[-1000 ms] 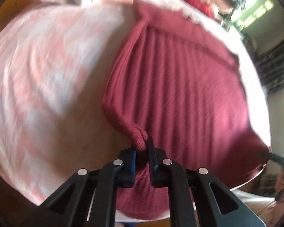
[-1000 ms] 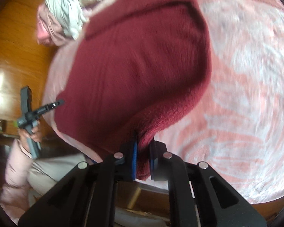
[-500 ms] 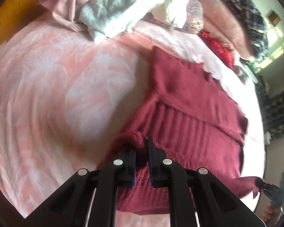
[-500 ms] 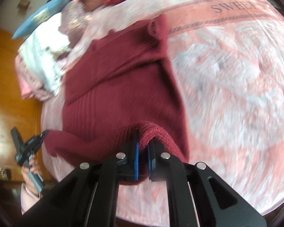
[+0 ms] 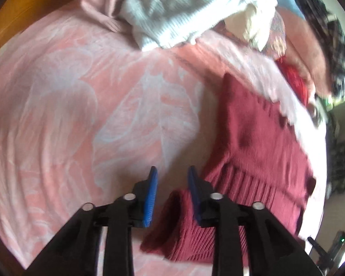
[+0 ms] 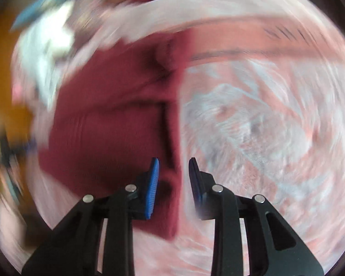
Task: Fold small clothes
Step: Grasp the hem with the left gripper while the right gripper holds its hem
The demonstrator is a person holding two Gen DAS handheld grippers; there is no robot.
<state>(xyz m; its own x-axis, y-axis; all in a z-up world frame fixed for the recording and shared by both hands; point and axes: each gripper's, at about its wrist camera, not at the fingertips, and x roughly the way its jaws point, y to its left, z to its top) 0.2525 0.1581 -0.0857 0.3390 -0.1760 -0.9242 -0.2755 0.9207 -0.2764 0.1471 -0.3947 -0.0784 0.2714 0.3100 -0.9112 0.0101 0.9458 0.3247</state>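
Sweater (image 5: 260, 138) flat on bedspread (image 5: 80, 115) | below both tongs (image 5: 172, 174) (image 6: 173, 163) | jaws opening, gripping nothing

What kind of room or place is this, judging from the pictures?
Probably a bedroom at home: a pink patterned bedspread covers a bed-like surface, a dark red sweater lies on it, and more clothes are piled at the far edge.

Left gripper (image 5: 172, 179) and right gripper (image 6: 173, 170) both point steeply downward, jaws opening, blue pads apart and gripping nothing.

black fingers (image 5: 126, 209) — blue pads, silver screws
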